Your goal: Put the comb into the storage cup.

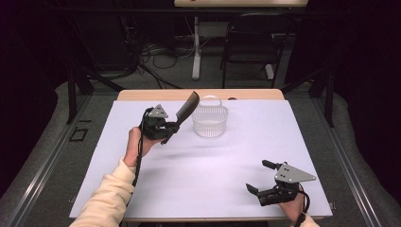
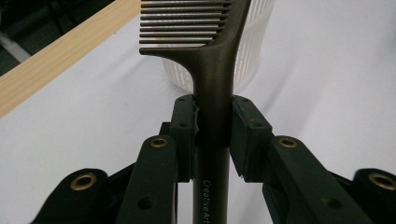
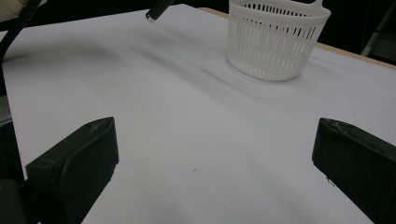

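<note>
Left gripper [image 1: 166, 128], raised above the table in a hand [image 1: 135, 144] with a cream sleeve [image 1: 106, 198], pinches the handle of a dark comb [image 1: 186, 108] between its jaws; the left gripper view shows both pads pressed against the handle [image 2: 212, 121], with the teeth [image 2: 180, 23] pointing left and lettering printed on the lower shaft. The comb slants up and to the right, its toothed end in the air just left of a white slotted plastic basket [image 1: 210, 121] that stands on the white sheet [image 1: 236, 156] covering the table, near the far edge. A strip of light wood tabletop [image 1: 142, 95] shows beyond the sheet. Right gripper [image 1: 263, 178] sits low over the near right corner of the sheet, well apart from the basket, its jaws spread wide with nothing between them. Around the table lies grey flooring [image 1: 47, 156]; behind it the dim room holds tangled cables [image 1: 161, 54], a white table leg [image 1: 196, 47] and a black chair [image 1: 250, 42].
</note>
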`<state>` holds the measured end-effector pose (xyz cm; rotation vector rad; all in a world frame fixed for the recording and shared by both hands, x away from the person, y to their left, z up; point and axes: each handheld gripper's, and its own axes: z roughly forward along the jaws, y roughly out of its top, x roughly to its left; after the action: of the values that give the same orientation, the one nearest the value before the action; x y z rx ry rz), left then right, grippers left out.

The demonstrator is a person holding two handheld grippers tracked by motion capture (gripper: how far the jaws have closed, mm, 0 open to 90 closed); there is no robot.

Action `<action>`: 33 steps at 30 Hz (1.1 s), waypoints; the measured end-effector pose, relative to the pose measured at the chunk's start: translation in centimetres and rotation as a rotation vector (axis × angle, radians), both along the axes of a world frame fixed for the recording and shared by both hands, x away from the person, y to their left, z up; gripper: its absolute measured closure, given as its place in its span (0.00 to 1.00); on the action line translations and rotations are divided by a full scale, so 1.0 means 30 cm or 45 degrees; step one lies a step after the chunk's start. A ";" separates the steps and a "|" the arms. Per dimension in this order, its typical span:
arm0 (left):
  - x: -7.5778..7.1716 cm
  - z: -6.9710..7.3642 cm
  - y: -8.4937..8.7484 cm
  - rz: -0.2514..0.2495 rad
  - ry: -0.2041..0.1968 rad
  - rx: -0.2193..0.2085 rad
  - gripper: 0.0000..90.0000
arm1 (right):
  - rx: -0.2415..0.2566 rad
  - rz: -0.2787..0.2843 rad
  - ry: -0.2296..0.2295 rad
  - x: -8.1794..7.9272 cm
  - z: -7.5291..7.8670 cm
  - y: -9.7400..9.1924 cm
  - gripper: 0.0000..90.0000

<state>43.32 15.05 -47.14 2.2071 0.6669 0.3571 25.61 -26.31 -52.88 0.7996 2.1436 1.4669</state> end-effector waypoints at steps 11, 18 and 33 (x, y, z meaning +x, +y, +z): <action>0.011 0.017 -0.005 0.002 0.000 0.006 0.80 | 0.000 0.000 0.001 0.000 0.000 0.000 0.00; 0.020 0.027 -0.004 0.012 -0.003 0.003 0.80 | 0.000 -0.002 0.003 0.000 0.000 0.001 0.00; 0.044 0.054 -0.018 0.028 -0.011 -0.010 0.80 | 0.004 0.000 0.000 0.002 -0.001 0.000 0.00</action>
<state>44.63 14.52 -45.52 2.1913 0.6872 0.3750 25.65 -26.31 -52.91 0.8005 2.1417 1.4706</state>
